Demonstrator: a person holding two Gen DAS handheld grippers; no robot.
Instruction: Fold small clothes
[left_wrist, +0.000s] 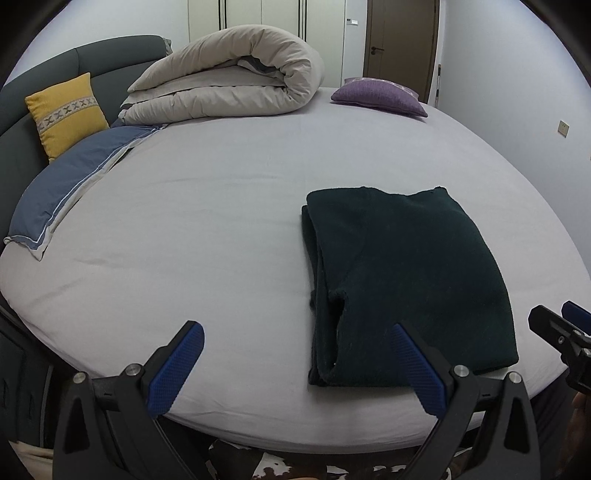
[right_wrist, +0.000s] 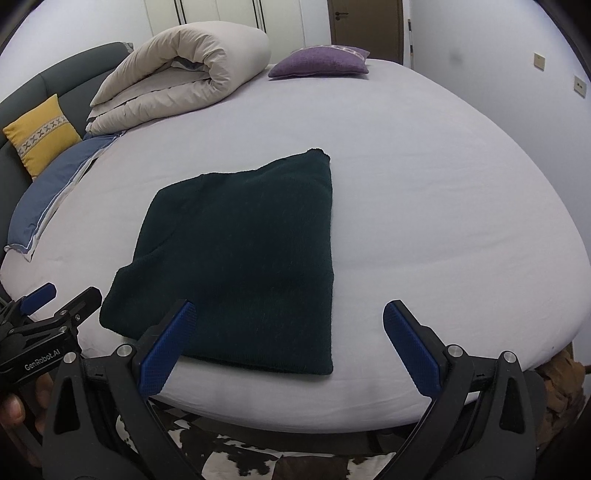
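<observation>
Sweater folded flat on the bed, both grippers free and spread.

The dark sweater (right_wrist: 236, 258) lies as a neat layered rectangle near the front edge of the bed (right_wrist: 443, 192), stacked edges showing on its left side in the left view, so the folding looks done or nearly so; at most a final squaring-up or setting aside seems left. The left gripper (left_wrist: 295, 363) hangs wide apart holding nothing, one finger above the sweater's near corner, and the right gripper (right_wrist: 286, 345) is just as spread and empty over the near edge. Beyond: rolled duvet (right_wrist: 177, 70), purple cushion (right_wrist: 321, 62), yellow cushion (right_wrist: 40, 133).
</observation>
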